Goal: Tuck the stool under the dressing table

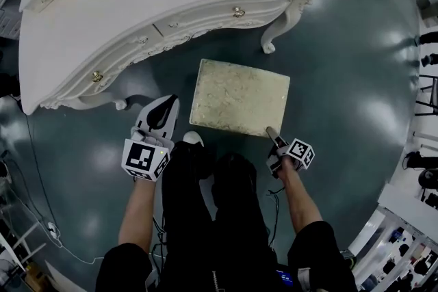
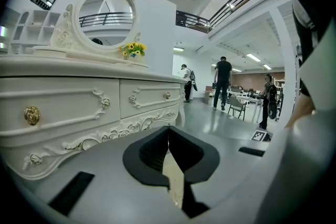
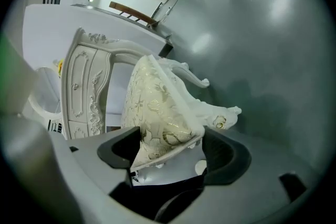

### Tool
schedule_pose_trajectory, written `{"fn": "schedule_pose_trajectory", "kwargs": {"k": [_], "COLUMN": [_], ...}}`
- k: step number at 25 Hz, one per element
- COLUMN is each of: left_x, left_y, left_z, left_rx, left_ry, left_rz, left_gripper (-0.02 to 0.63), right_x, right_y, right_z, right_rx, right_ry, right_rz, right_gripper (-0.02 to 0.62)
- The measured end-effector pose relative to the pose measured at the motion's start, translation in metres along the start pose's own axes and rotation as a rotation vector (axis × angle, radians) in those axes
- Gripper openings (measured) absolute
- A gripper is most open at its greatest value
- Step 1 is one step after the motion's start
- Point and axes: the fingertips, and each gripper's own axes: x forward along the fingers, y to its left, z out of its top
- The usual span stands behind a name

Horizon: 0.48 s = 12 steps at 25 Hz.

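Dark trouser legs (image 1: 205,208) fill the bottom of the head view, with a pale shoe tip (image 1: 194,138) poking out ahead of them. At the left, the white dressing table (image 1: 137,3) stands with carved drawer fronts and brass knobs. The left gripper view shows its oval mirror (image 2: 105,16) and a small bunch of yellow flowers (image 2: 134,50) on top.

The left gripper (image 1: 168,106) hovers just left of the stool, apart from it. Its jaws meet at the tips (image 2: 168,131) and hold nothing. Its cube (image 1: 145,158) carries a black-and-white square marker, as does the cube on the right one (image 1: 302,152).

The stool (image 1: 239,98), with a cream patterned cushion on a white carved frame, sits on the grey-green floor (image 1: 342,78) in front of the table. It is slightly skewed and wholly clear of the table top, near the curved front leg (image 1: 270,44).

The right gripper (image 1: 272,133) is at the stool's near right corner. Its jaws stand wide across that corner (image 3: 170,144), with cushion against one pad and white frame against the other.
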Motion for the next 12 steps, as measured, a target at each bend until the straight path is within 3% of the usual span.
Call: {"fn": "schedule_pose_trajectory", "kwargs": {"k": [12], "left_x": [-0.03], "left_y": [0.056], "left_z": [-0.006], "left_rx": [-0.018], "left_ry": [-0.034], "left_rz": [0.113], "left_gripper": [0.021], "right_x": [0.104], "right_y": [0.091], "right_z": [-0.026], "right_rx": [-0.034], "right_ry": [0.017], "right_rz": [0.102], "right_gripper": [0.311]}}
